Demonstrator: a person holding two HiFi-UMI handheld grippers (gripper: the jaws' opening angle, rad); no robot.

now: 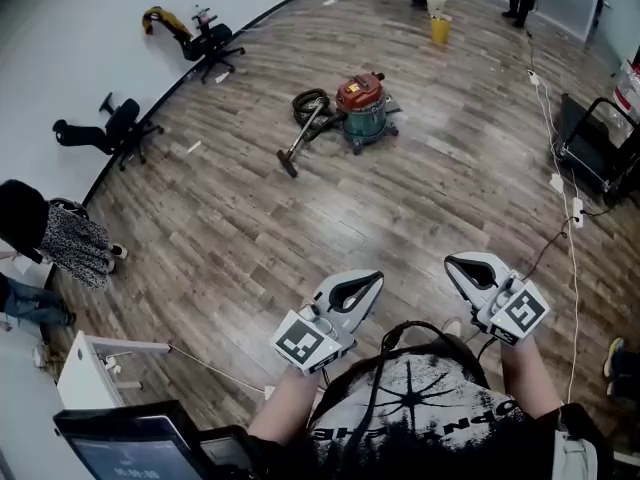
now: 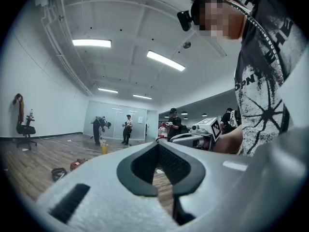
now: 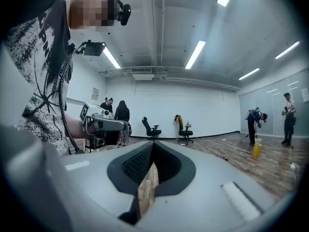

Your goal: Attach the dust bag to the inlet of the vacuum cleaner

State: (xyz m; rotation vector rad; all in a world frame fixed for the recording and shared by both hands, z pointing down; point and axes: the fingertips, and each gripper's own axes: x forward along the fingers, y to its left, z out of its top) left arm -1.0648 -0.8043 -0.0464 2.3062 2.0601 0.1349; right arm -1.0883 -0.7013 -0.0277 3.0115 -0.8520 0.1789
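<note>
Wood-plank floor [image 1: 430, 188] stretches between a person and the vacuum cleaner [image 1: 362, 108], a red-lidded, teal-bodied canister standing far off near the middle of the room, its hose [image 1: 310, 103] coiled at its left and the wand lying out toward the near left. The left gripper [image 1: 376, 277] and right gripper [image 1: 450, 261] are held level close to the person's chest, well apart from the machine; both gripper views show the jaws clenched tip to tip with nothing between the pads. No dust bag shows in any view, and the inlet cannot be made out at this range. Two office chairs [image 1: 212, 40] stand by the far left wall, and a yellow bucket [image 1: 439, 28] sits beyond the canister.

By the look of it the job has not begun: this is the approach. The next move calls for closing the gap to the canister, finding the bag, and opening the jaws to take it.
</note>
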